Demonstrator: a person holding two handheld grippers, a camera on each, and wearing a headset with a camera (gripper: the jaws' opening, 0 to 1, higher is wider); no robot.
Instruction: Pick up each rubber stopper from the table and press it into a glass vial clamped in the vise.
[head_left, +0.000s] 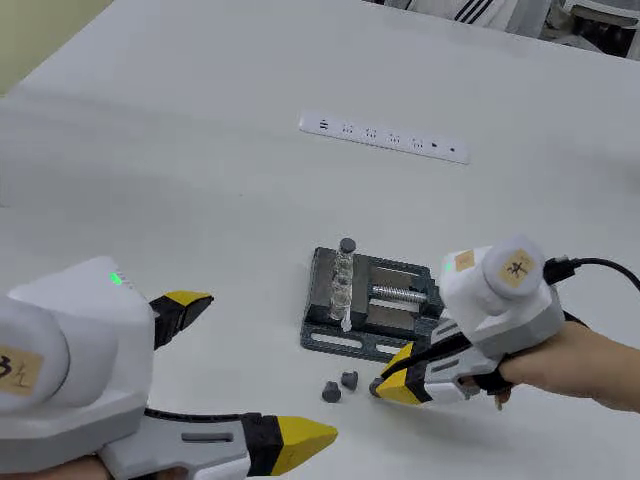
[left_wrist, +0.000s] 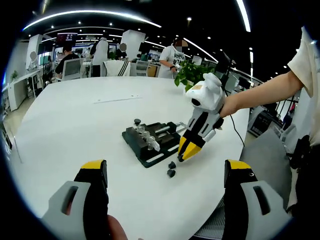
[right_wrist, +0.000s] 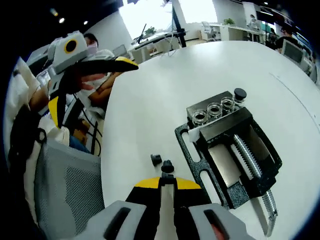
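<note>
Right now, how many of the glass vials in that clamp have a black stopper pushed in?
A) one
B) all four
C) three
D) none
A: of the four vials clamped in the vise, just the one at the end of the row carries a black stopper; the other three stand open.

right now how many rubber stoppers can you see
3. Two rubber stoppers loose on the table before the vise, by the right claw; a third stopper caps the end vial. None seems hidden.
</note>
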